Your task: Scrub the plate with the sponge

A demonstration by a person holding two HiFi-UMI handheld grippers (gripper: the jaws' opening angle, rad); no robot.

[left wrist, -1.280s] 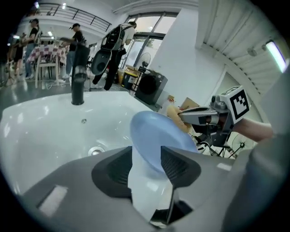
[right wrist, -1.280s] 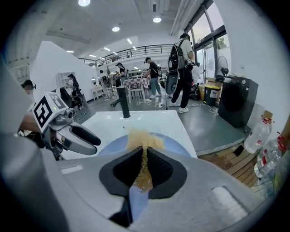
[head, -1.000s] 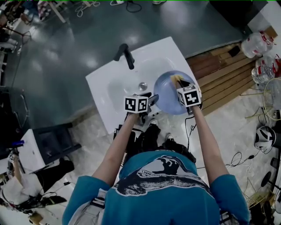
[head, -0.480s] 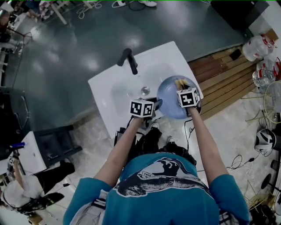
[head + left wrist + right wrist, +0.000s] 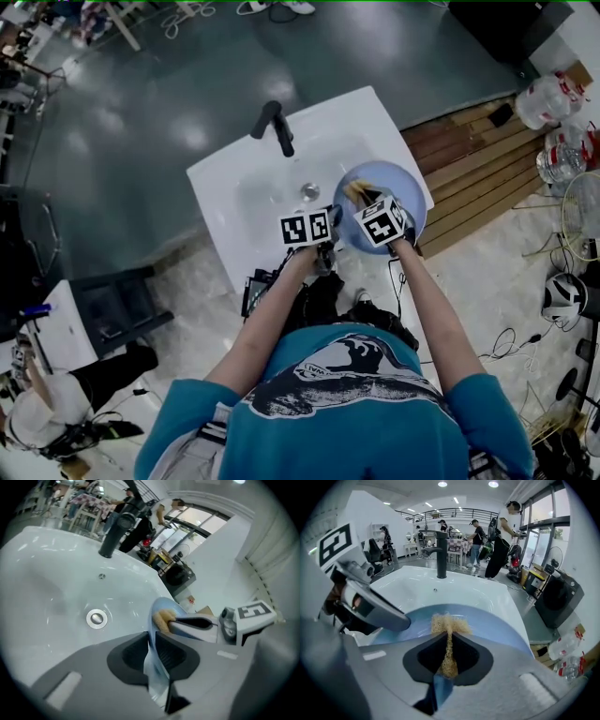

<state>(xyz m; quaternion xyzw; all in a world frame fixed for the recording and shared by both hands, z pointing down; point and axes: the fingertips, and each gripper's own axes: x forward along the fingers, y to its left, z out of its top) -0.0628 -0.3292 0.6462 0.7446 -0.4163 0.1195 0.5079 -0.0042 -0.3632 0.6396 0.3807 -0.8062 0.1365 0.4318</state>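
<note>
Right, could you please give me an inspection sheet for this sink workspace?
Surface: white sink with black faucet.
Job's things: blue plate over the sink's right side; tan sponge against its face.
Clutter: plastic bottles, far right.
Grippers: left claw has just been closing, clamped on the plate's rim; right claw shut on the sponge.
Cables: loose cables on the floor, right.
Surroundings: wooden boards beside the sink; people standing behind.

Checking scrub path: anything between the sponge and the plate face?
Nothing visible. The sponge, pinched in the right gripper, is right at the plate face. The left gripper, whose jaws have just been closing, clamps only the plate's rim, off to the side.
</note>
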